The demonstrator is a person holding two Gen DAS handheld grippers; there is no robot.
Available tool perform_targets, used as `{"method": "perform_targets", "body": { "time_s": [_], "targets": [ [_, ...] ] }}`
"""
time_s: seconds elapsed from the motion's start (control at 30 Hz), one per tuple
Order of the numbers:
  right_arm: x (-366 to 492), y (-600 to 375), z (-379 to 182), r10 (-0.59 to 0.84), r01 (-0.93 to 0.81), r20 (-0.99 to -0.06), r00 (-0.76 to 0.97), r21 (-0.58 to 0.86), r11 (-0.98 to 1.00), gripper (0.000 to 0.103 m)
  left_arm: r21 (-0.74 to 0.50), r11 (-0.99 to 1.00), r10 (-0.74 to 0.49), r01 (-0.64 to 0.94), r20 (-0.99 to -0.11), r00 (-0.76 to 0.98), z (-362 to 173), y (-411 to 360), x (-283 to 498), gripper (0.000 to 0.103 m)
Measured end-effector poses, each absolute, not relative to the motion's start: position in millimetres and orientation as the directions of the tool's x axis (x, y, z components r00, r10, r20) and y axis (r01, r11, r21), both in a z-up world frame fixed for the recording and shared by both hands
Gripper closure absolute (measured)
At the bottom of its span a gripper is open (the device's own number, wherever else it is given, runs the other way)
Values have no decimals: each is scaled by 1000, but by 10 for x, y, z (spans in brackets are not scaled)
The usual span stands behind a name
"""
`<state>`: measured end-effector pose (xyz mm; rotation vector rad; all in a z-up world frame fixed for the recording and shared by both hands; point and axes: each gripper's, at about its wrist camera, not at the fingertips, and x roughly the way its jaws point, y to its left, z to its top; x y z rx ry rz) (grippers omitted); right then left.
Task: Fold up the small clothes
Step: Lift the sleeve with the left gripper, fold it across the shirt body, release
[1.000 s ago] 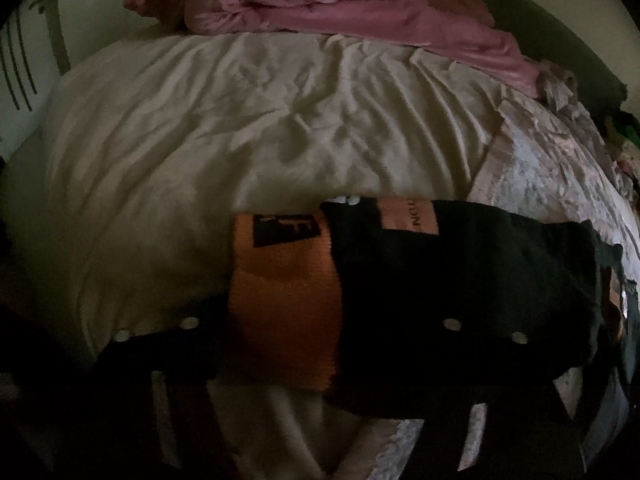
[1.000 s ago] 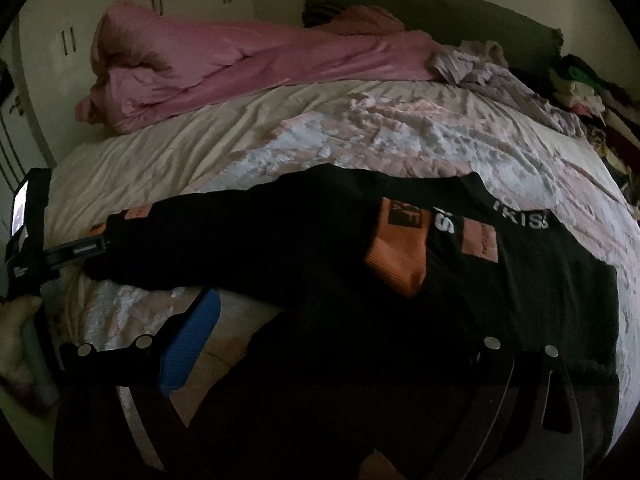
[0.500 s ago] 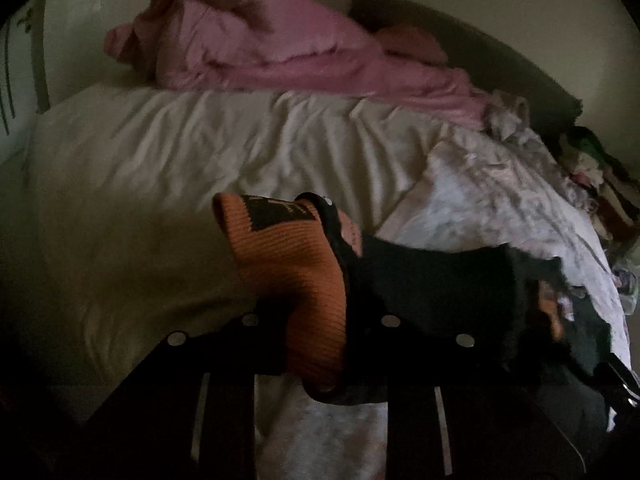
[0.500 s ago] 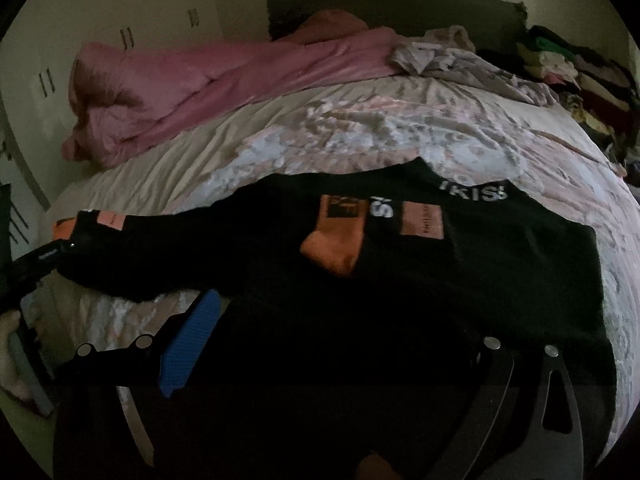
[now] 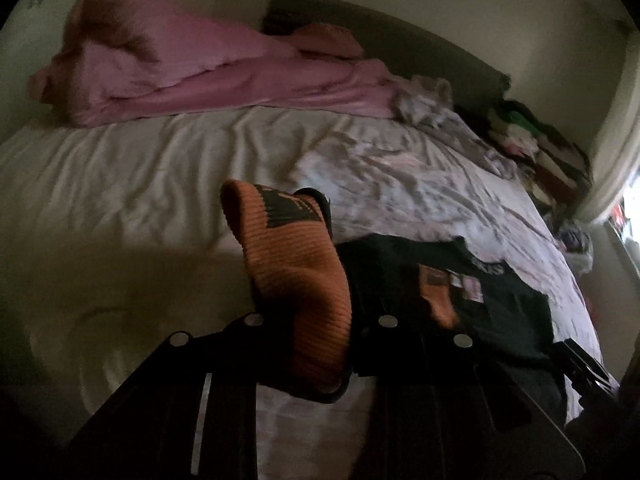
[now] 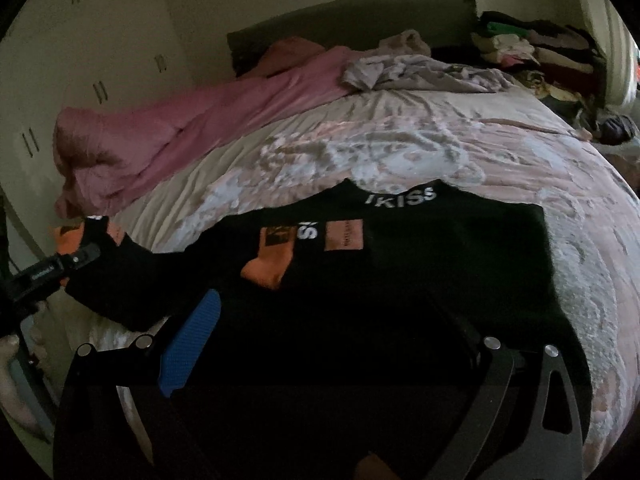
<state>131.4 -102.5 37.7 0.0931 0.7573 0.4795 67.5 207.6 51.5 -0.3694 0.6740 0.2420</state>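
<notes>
The left gripper's [image 5: 316, 322] fingers had just been closing and were clamped on the orange cuff [image 5: 298, 280] of the black sweater [image 6: 400, 272], the cuff standing up between them with its dark logo patch on top. In the right wrist view that same gripper showed at the far left edge, holding the sleeve end lifted off the bed [image 6: 520, 152]. The right gripper's [image 6: 328, 340] fingers stood wide apart, the blue pad [image 6: 192, 340] of one clear against the dark cloth; the sweater's lower part lay between them, but whether the pads pressed on it could not be told. The sweater lay spread flat on the near part of the bed, white lettering at its collar, its other orange cuff folded across the chest. A pink duvet [image 6: 168, 128] was heaped toward the headboard, and stacked clothes [image 6: 528, 48] sat at the far right.
</notes>
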Motion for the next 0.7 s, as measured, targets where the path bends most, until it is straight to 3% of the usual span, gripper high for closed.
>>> {"method": "perform_targets", "body": {
  "time_s": [0.4, 0.6, 0.67, 0.7],
  "targets": [
    [1342, -1510, 353, 415, -297, -638, 648, 291, 910, 5, -206, 965, -16, -164, -666, 746, 516, 1140, 1208, 89],
    [1361, -1609, 270, 400, -275, -655, 641, 291, 916, 5, -238, 967, -104, -86, -684, 722, 462, 869, 1402, 80],
    [1373, -1618, 232, 396, -269, -662, 636, 291, 918, 5, -228, 971, -111, -64, -678, 726, 466, 791, 1397, 69],
    [1378, -1614, 215, 397, -269, -665, 633, 293, 918, 5, -230, 972, -118, -56, -675, 728, 464, 774, 1384, 69]
  ]
}}
